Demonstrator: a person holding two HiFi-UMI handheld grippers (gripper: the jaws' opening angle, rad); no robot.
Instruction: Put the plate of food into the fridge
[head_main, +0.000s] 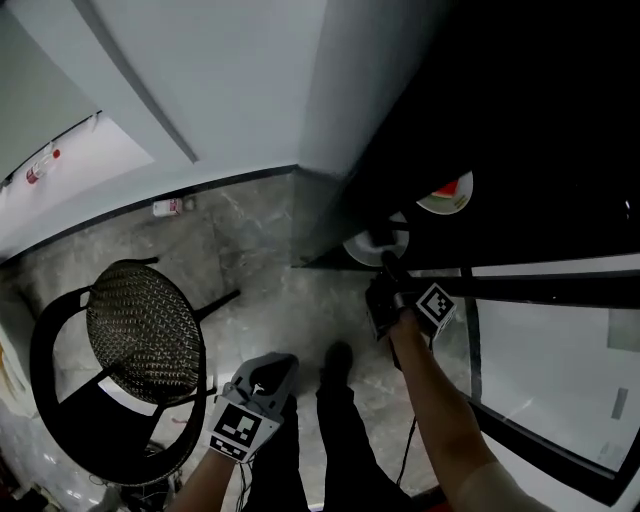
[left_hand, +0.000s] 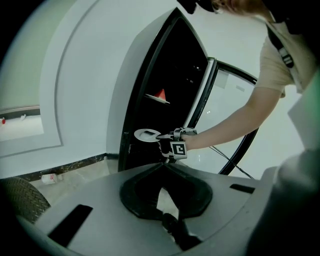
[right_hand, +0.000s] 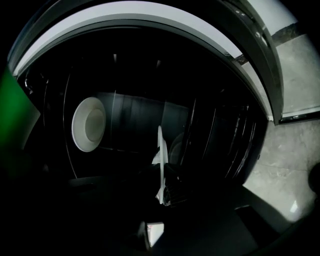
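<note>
Our right gripper clamped the plate by its rim, held level and pointing into the dark fridge. Our left gripper hung closed and empty over the grey marble floor.

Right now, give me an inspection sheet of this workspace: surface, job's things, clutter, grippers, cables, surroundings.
Surface: grey marble floor.
Job's things: white plate, held level at the mouth of the open fridge; plate with red food on a shelf inside.
Clutter: small bottle lying by the baseboard; black mesh chair on the person's left.
Grippers: right gripper shut on the white plate's rim; left gripper low by the person's legs, nothing seen in it, jaw state unclear.
Cables: one dark cable hanging below the right forearm.
Surroundings: pale wall; glass fridge door swung open.
</note>
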